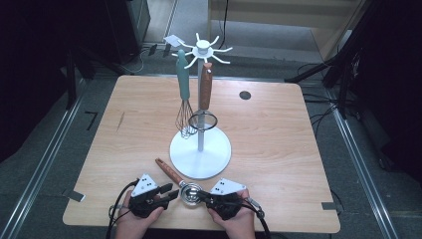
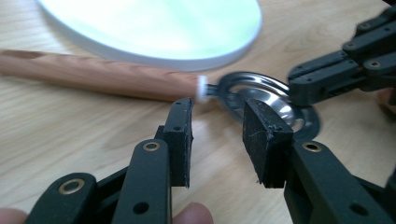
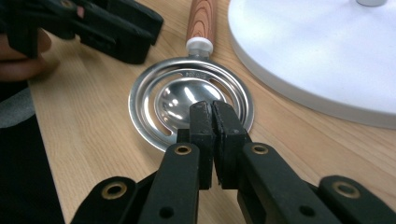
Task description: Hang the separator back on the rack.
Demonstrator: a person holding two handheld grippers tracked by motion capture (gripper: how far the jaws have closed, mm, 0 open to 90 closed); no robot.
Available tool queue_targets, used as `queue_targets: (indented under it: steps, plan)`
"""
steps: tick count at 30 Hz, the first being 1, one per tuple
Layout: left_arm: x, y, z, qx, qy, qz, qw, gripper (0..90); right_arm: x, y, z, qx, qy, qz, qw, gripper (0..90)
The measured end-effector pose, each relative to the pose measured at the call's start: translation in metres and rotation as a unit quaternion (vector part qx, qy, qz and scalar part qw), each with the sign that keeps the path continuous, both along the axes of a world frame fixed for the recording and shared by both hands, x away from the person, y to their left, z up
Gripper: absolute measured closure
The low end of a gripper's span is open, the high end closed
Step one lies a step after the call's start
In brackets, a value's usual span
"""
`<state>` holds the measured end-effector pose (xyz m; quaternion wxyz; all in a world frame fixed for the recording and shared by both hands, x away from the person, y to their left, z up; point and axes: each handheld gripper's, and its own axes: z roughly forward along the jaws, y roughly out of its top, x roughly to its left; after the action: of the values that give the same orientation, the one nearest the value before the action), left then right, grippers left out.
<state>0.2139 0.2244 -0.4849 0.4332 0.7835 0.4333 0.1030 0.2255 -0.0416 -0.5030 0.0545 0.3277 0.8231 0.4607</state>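
Egg separator (image 3: 191, 105) with wooden handle (image 2: 98, 74) flat on the table (image 1: 278, 144), just in front of the white round base (image 1: 200, 152) of the utensil stand. Right gripper (image 3: 212, 109) pinched shut on the separator's metal rim at the near edge. Left gripper (image 2: 217, 116) partly open, nothing between the pads, hovering just beside the handle's end.

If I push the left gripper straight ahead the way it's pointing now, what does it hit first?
Most likely the egg separator: the left gripper points at where its wooden handle meets the metal bowl. The right gripper sits just beyond; depth is hard to judge.
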Motion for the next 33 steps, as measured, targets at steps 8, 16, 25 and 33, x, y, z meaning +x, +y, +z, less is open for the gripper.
queue_targets:
  steps: [8, 16, 25, 33]
  plan:
    - [0.006, 0.020, 0.002, -0.003, -0.004, 0.022, 0.9997, 65.5, 0.005, -0.014, 0.001, -0.002, 0.003, -0.016, 0.9999, 86.3]
    - [0.011, 0.036, 0.002, -0.004, -0.009, 0.045, 0.9989, 64.3, 0.011, -0.031, 0.000, -0.014, 0.009, -0.046, 0.9988, 84.0]
    - [0.016, 0.056, 0.003, 0.003, -0.006, 0.073, 0.9973, 80.1, 0.005, -0.023, 0.010, 0.017, -0.002, -0.023, 0.9996, 89.0]
    - [0.019, 0.060, 0.002, 0.006, -0.006, 0.081, 0.9967, 81.6, 0.002, 0.001, 0.001, -0.008, 0.010, 0.017, 0.9998, 88.6]
